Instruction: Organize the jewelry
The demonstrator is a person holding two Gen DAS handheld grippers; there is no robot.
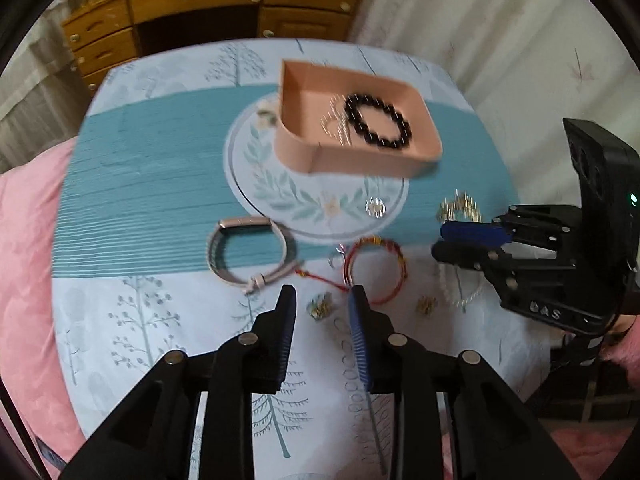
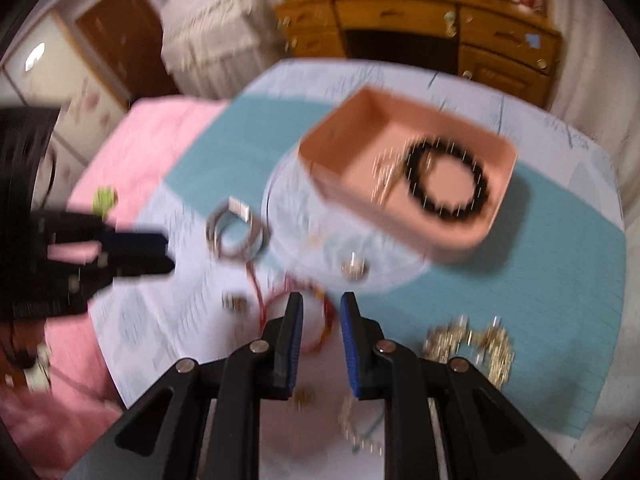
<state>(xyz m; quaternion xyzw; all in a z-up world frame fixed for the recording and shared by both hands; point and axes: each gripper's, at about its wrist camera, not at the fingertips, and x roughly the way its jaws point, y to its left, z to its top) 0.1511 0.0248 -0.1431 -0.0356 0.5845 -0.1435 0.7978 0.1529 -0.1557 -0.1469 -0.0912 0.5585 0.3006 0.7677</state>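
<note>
A pink tray (image 1: 304, 156) (image 2: 452, 240) sits on the round table and holds a black bead bracelet (image 1: 378, 124) (image 2: 446, 182) and a thin gold chain (image 1: 334, 122). Loose on the cloth lie a pink watch band (image 1: 250, 254) (image 2: 238, 234), a red cord bracelet (image 1: 376, 270) (image 2: 276, 304), a gold bracelet (image 1: 460, 208) (image 2: 472, 346), a silver ring (image 1: 375, 207) (image 2: 354, 268), a pearl bracelet (image 1: 460, 288) and small earrings (image 1: 320, 306). My left gripper (image 1: 322, 296) is open above the earring. My right gripper (image 2: 320, 304) (image 1: 438, 240) is open and empty over the red bracelet.
A wooden desk with drawers (image 1: 224, 0) (image 2: 420, 36) stands behind the table. A pink quilt (image 1: 24, 260) (image 2: 132, 152) lies at the table's left side. A patterned curtain (image 1: 520, 32) hangs at the right. The table edge (image 1: 72, 400) is near.
</note>
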